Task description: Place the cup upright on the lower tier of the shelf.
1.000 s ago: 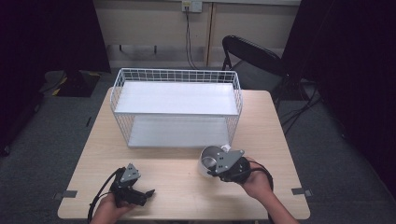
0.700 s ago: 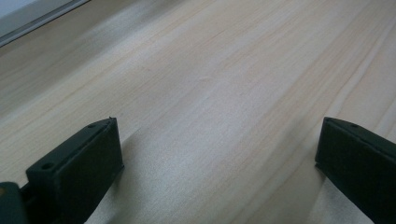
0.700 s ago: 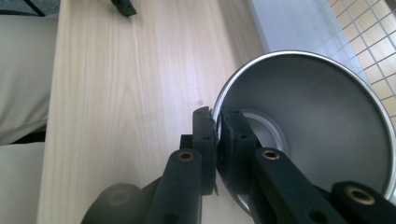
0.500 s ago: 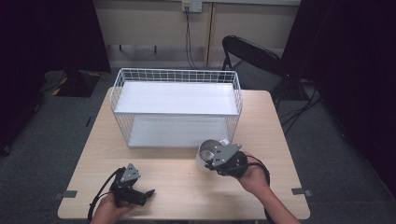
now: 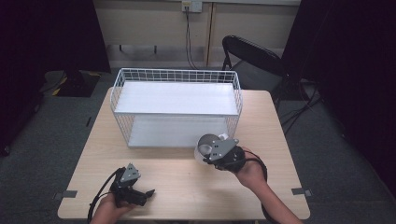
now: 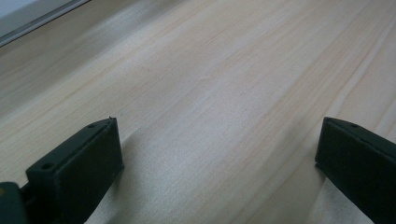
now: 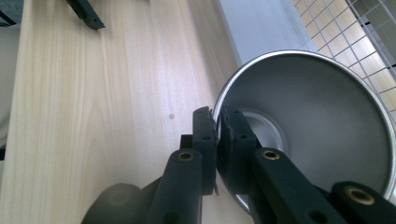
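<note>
A shiny metal bowl (image 5: 204, 143) hangs tilted just in front of the white wire rack (image 5: 177, 74), near its lower right corner. My right gripper (image 5: 208, 153) is shut on the bowl's rim. In the right gripper view the two pads (image 7: 205, 128) pinch the thin rim, one inside and one outside the bowl (image 7: 322, 112). My left gripper (image 5: 147, 192) rests low over the wooden table (image 5: 187, 186) at the front left. Its jaws stand wide apart over bare wood (image 6: 219, 107) with nothing between them.
The rack has a white upper shelf (image 5: 177, 98) and a white lower shelf (image 5: 177, 130), with the front side open. A black folding chair (image 5: 252, 56) stands behind the table's far right corner. Dark curtains flank the room.
My right gripper has carried the bowl a little away from the person, toward the rack's front. The left gripper has stayed where it was.
</note>
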{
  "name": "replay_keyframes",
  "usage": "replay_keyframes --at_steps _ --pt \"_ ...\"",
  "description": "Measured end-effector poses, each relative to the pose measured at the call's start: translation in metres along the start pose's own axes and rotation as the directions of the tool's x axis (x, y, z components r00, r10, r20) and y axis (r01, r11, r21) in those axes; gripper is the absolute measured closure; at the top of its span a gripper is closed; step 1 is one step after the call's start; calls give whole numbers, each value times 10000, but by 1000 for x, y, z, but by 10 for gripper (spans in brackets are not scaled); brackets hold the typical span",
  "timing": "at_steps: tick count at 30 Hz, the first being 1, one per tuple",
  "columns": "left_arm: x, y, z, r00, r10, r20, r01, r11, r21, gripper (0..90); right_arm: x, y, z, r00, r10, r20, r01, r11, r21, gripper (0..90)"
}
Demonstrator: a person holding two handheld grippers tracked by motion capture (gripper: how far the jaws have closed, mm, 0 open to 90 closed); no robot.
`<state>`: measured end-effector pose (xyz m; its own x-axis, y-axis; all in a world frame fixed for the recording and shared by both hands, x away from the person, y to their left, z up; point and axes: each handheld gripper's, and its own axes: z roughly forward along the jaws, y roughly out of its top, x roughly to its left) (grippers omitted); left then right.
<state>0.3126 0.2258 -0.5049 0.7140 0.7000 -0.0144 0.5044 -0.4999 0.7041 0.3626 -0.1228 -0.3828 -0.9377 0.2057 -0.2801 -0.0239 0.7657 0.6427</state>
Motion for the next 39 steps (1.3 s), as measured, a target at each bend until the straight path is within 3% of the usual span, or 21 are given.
replay_keyframes --at_steps 39 --pt "0 0 0 10000 -3 1 3 10000 1 0 -25 12 16 9975 -104 700 91 9998 177 853"
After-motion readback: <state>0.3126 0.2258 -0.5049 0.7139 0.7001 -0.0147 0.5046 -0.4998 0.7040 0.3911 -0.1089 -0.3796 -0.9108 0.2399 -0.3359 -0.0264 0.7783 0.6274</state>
